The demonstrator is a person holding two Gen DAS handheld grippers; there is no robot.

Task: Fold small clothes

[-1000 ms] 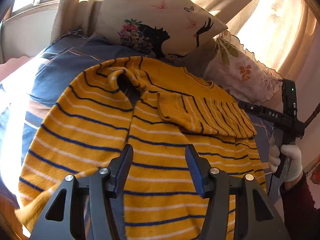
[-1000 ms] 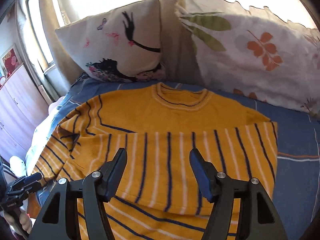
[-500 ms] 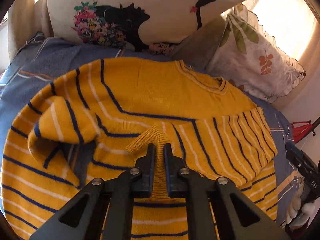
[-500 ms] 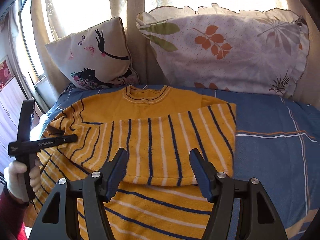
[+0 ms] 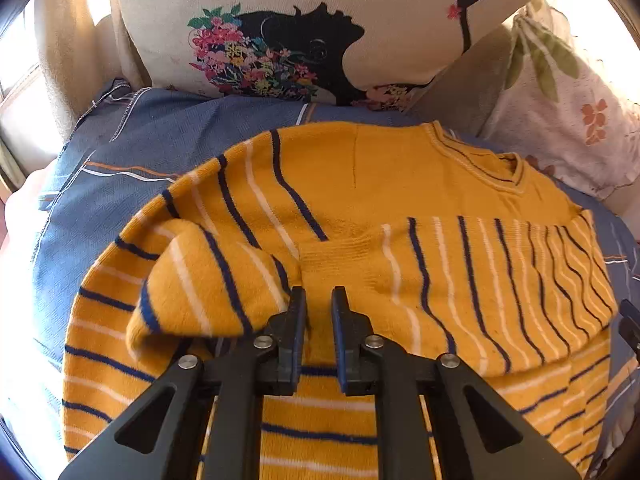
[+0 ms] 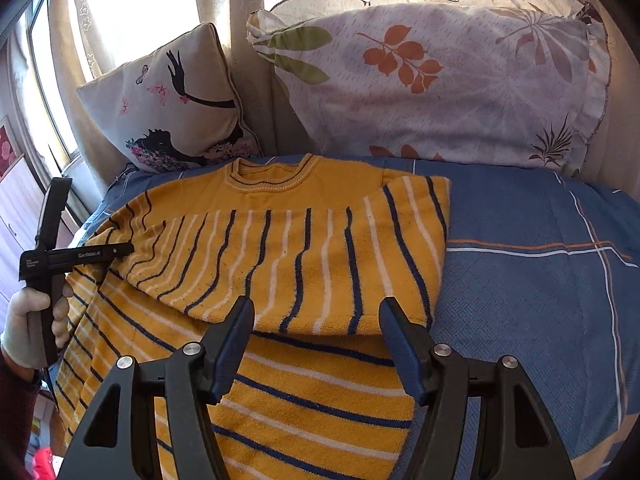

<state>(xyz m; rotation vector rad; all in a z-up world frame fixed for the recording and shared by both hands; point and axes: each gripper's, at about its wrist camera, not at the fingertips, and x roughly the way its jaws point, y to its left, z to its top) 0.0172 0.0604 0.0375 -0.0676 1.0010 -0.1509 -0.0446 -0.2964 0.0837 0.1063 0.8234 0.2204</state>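
In the left wrist view the left tongs [image 5: 319, 308] are nipped shut on the ribbed cuff [image 5: 340, 264] of the sweater [image 5: 400, 184], whose folded sleeve runs crosswise to their right, with bare bed [image 5: 120, 184] to the left. In the right wrist view the right tongs [image 6: 316, 340] hang open and empty just short of that sleeve's near edge, farther from the cuff, with free bed to their right.

Yellow striped sweater [image 6: 304, 256] lying flat.
Navy and white stripes; neckline toward the pillows, one sleeve [image 5: 500, 280] folded across the chest.
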